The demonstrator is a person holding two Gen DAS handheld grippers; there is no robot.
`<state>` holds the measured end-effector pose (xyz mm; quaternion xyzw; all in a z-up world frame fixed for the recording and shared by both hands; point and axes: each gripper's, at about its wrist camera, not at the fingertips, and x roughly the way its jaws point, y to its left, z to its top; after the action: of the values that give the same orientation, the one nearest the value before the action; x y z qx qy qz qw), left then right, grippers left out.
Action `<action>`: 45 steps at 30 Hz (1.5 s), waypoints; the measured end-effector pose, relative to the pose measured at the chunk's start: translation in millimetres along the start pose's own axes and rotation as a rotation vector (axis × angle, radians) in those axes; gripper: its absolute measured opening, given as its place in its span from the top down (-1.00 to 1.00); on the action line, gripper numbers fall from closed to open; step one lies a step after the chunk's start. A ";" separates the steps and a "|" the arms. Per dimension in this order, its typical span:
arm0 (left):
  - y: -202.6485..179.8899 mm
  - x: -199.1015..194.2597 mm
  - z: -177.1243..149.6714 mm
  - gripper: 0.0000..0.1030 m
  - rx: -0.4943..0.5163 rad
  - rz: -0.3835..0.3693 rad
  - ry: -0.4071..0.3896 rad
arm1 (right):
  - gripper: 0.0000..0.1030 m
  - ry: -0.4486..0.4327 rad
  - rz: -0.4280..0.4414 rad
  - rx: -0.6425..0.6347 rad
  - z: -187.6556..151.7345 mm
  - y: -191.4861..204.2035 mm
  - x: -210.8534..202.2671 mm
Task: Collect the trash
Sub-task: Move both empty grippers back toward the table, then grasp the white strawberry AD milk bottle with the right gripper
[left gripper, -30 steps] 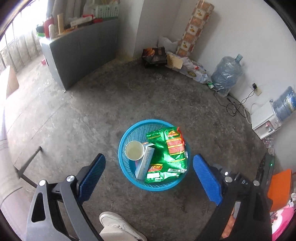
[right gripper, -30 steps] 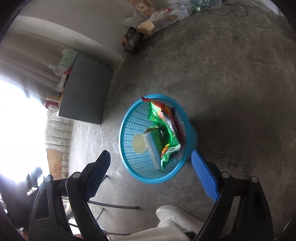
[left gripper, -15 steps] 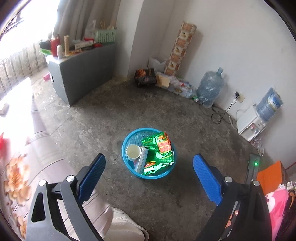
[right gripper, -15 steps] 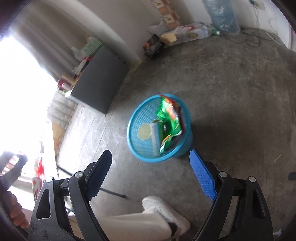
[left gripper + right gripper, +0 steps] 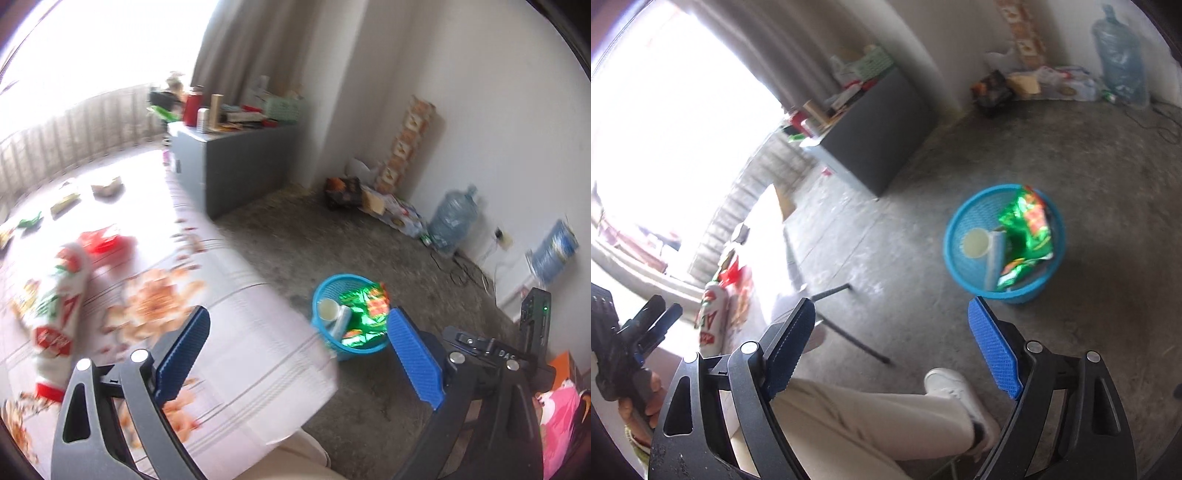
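**Both grippers empty above table edge; basket on open floor**

Left gripper: jaws spread wide, nothing between the blue pads. It hangs over the near corner of a table draped in a floral cloth. The cloth's edge runs diagonally from the far grey cabinet down to that corner, then drops toward the floor.

Right gripper: jaws wide apart, released, nothing held. Below it, a leg in light trousers and a white shoe on the concrete.

Blue basket stands on bare concrete floor, just beyond the table corner in the left wrist view, well apart from the walls. Inside: green snack wrappers, a paper cup and a pale flat carton leaning against the wall. One wrapper sticks up past the rim.

On the cloth, blurred: a red-and-white snack bag, a red wrapper, smaller scraps farther back.

Open floor surrounds the basket on its far and right sides. Clutter lines the wall only: boxes, a water jug, cables. A thin dark table leg slants across the floor between shoe and cabinet.

The left hand with its gripper shows at the left margin of the right wrist view
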<state>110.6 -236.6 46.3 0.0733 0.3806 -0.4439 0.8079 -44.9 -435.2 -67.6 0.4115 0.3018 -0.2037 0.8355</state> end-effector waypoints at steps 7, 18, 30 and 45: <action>62.1 -49.3 -33.3 -0.85 -0.114 0.099 -0.089 | -0.58 0.098 0.098 -0.050 -5.9 43.3 23.4; 160.3 -102.9 -86.1 -0.85 -0.296 0.227 -0.162 | -0.58 0.309 0.311 -0.198 -13.9 183.0 85.4; 212.5 -116.7 -113.6 -0.85 -0.421 0.241 -0.190 | -0.58 0.530 0.314 -0.248 -46.3 325.9 206.2; 233.6 -117.2 -125.2 -0.85 -0.480 0.239 -0.199 | -0.17 0.585 0.292 -0.233 -66.4 355.2 252.0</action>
<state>185.3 37.0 -12.9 -0.1198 0.3823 -0.2475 0.8821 327.1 -199.1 -68.2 0.3933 0.4877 0.0804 0.7752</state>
